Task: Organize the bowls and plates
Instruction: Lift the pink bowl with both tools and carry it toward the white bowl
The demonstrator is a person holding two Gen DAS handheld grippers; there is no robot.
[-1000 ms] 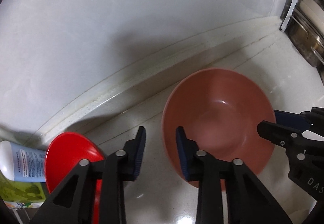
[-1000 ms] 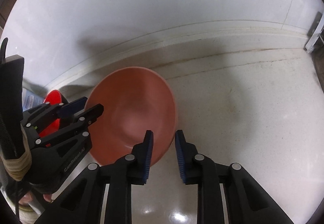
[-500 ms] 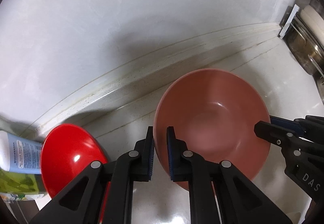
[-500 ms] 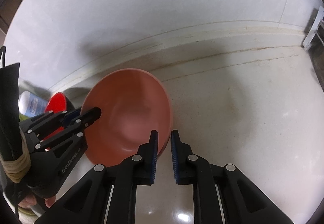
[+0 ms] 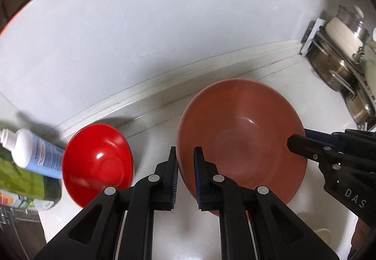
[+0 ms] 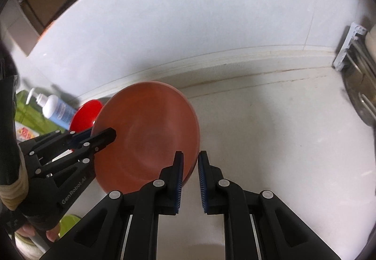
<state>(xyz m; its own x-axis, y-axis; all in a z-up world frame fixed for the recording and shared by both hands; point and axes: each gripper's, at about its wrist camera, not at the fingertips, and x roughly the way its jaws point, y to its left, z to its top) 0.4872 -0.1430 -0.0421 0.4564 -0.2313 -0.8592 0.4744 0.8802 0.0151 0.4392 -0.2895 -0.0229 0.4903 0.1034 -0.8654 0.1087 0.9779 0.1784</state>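
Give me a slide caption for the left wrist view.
Both grippers clamp the terracotta bowl by opposite rims beside a red bowl.

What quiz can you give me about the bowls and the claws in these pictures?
1. Fill the gap: in the left wrist view, the red bowl sits to the ___ of the brown bowl.
2. Pick one: what do the left claw and the right claw each have between their fingers?
A. the brown bowl's rim
B. the red bowl's rim
C. nothing at all
3. True or false: the red bowl is stacked inside the brown bowl.

Key: 1 left; 2 A; 3 false, because the two bowls are side by side.
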